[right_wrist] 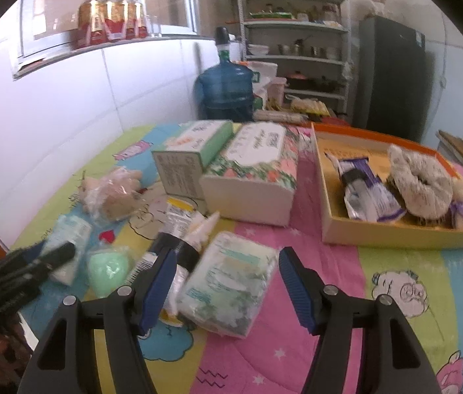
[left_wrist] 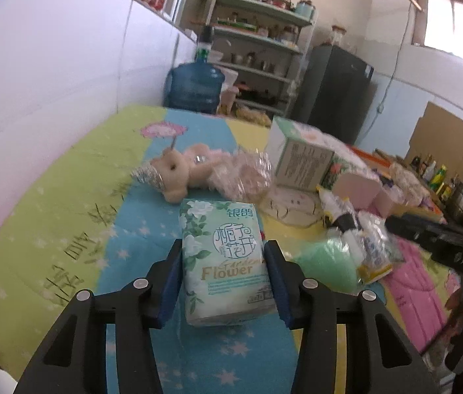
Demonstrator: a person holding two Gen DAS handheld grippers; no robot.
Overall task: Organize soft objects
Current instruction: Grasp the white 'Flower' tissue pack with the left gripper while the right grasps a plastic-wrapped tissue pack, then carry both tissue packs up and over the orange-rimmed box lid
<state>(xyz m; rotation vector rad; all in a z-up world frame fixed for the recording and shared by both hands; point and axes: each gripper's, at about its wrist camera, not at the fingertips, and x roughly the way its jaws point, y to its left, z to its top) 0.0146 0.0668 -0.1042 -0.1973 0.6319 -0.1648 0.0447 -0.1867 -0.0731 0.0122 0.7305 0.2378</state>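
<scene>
My left gripper [left_wrist: 223, 252] is shut on a green "Flower" tissue pack [left_wrist: 225, 259], its pads pressed against both sides. A beige teddy bear [left_wrist: 179, 172] lies beyond it beside a crinkled plastic-wrapped toy [left_wrist: 248, 177]. My right gripper [right_wrist: 228, 269] is open around a second tissue pack [right_wrist: 228, 282] that lies on the quilt, pads apart from it. An orange cardboard tray [right_wrist: 336, 229] at the right holds a fluffy white item [right_wrist: 418, 184] and a purple-white pouch [right_wrist: 369, 193]. The left gripper also shows at the left of the right wrist view [right_wrist: 44, 256].
Two tissue boxes [right_wrist: 254, 177] stand at the middle of the quilted surface [right_wrist: 395, 262]. A green sponge in plastic [right_wrist: 106, 269] and tubes [right_wrist: 179, 229] lie left of my right gripper. A white wall [left_wrist: 51, 98] runs along the left. A water jug [right_wrist: 225, 88], shelves and a fridge stand behind.
</scene>
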